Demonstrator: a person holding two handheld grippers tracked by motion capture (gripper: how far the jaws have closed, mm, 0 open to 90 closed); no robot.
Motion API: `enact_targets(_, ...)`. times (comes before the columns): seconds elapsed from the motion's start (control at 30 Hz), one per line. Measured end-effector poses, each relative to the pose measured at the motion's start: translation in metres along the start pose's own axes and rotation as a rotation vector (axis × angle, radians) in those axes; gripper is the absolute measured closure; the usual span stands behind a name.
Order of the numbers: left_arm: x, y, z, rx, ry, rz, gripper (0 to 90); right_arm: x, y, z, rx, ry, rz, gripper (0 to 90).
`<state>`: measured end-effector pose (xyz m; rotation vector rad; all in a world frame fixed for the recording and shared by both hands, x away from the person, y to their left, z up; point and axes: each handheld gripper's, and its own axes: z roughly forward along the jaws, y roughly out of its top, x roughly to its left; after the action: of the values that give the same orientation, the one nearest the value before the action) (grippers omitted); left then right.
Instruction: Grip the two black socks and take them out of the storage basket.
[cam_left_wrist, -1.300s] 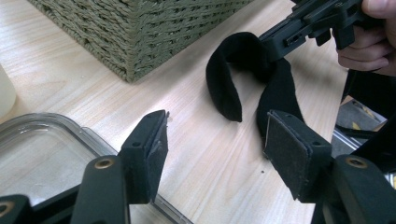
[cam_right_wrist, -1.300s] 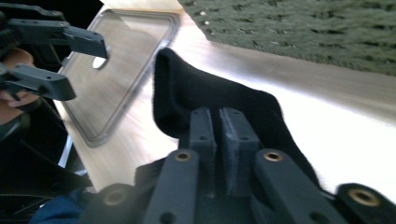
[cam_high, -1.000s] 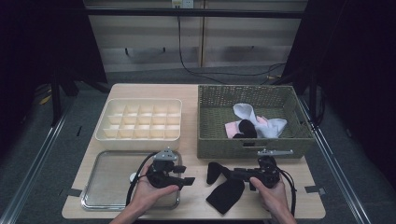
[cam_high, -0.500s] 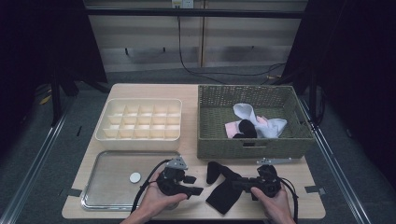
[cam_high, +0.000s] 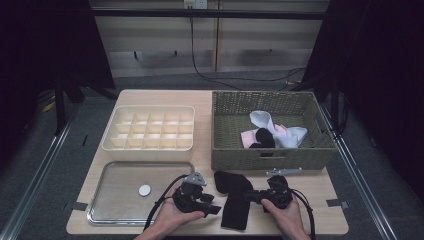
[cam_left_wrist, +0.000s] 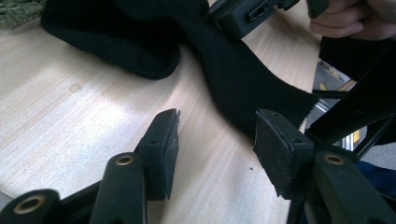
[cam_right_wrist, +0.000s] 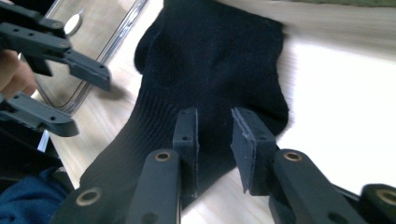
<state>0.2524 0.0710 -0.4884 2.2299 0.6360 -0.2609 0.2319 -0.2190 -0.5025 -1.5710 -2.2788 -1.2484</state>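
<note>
Now the black sock (cam_high: 235, 202) lies flat on the table (cam_high: 320, 220) below the basket (cam_high: 270, 150). The right gripper (cam_high: 248, 196), jaws just narrowing, straddles its edge; the left gripper (cam_high: 216, 210) stands spread beside its cuff.

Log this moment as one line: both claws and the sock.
left claw: open, beside sock edge | right claw: jaws just closing over sock, grip unclear | black sock: flat on table
</note>
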Motion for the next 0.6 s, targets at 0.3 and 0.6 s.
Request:
enact_targets(0.3,0.003,0.002,0.010,0.015,-0.003,-0.011,49.6,0.004,0.008,0.013,0.011,0.011,-0.009,81.5)
enact_targets(0.6,-0.001,0.005,0.019,0.041,-0.047,0.004,68.2,0.008,0.009,0.022,0.018,0.050,-0.011,83.8)
